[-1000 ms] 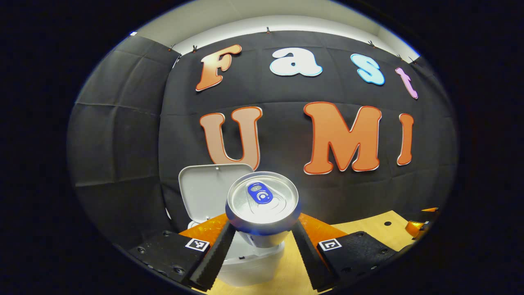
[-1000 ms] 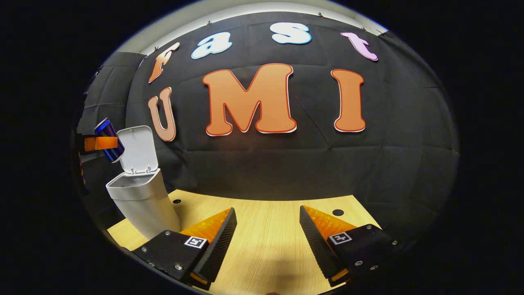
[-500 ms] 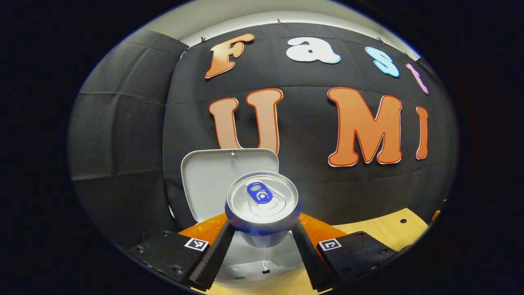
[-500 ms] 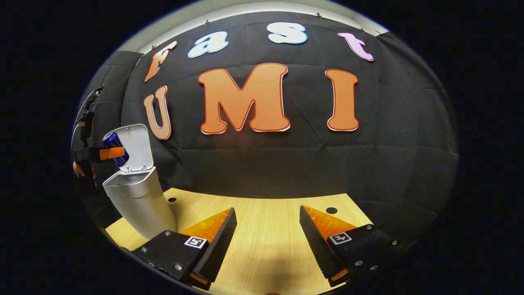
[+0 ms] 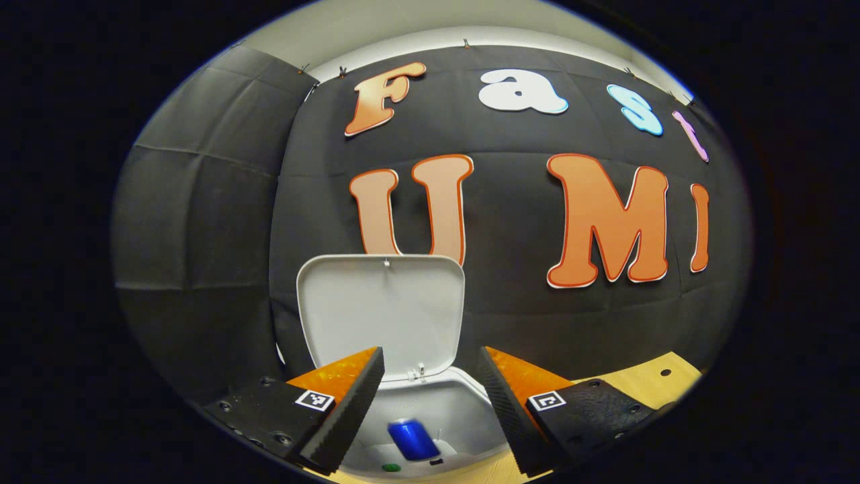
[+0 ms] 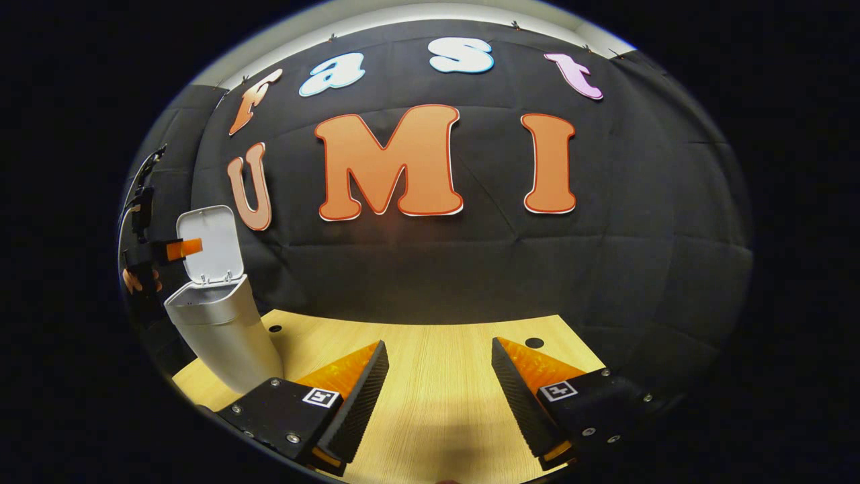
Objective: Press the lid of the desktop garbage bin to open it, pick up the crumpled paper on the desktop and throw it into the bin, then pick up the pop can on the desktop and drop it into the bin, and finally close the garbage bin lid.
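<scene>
The white desktop bin [image 5: 463, 413] stands right below my left gripper [image 5: 430, 366], its lid [image 5: 381, 312] swung up and upright against the wall. Inside the bin lies the blue pop can [image 5: 412, 439]. The left gripper is open, with nothing between its fingers, hovering over the bin's mouth. In the right gripper view the bin [image 6: 222, 333] stands at the far left with its lid [image 6: 209, 245] up, and the left gripper [image 6: 171, 250] hangs beside the lid. My right gripper [image 6: 440, 359] is open above the wooden table [image 6: 437, 396], holding nothing. I cannot make out the crumpled paper inside the bin.
The black cloth wall stands close behind the bin. Small dark holes [image 6: 534, 343] mark the table near its back edge. A person's hand [image 6: 131, 279] holds the left gripper at the far left of the right gripper view.
The left gripper opened and let go of the pop can, which dropped into the bin. The right gripper stayed almost still over the table.
</scene>
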Tool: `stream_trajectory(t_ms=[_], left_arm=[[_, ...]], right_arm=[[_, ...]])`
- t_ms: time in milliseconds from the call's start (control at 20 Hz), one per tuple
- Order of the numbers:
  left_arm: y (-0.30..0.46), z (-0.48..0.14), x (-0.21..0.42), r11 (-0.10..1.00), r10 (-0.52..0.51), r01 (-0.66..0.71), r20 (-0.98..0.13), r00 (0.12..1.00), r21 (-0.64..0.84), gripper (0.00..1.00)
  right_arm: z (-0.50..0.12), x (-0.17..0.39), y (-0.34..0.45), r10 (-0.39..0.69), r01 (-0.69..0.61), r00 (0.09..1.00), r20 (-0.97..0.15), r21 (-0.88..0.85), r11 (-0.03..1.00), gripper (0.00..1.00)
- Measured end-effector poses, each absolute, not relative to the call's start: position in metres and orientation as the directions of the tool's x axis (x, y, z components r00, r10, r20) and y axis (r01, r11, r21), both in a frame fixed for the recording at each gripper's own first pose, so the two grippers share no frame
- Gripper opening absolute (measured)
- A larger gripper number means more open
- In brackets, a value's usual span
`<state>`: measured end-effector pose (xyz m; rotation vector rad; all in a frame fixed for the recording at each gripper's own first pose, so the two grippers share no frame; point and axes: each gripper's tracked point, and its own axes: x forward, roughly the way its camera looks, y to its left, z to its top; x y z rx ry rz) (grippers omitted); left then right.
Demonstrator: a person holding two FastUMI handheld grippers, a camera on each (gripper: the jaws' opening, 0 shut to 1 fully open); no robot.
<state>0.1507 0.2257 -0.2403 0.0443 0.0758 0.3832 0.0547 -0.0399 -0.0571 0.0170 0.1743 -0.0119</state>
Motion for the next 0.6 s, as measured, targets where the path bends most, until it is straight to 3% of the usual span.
stream_trajectory(t_ms=[600], left_arm=[[0.244,-0.161,0.168,0.917,0.391,-0.392,0.027,0.920,0.077,0.89]], right_arm=[[-0.062,0.054,-0.046,-0.022,0.027,0.983,-0.184,0.029,0.999,0.92]])
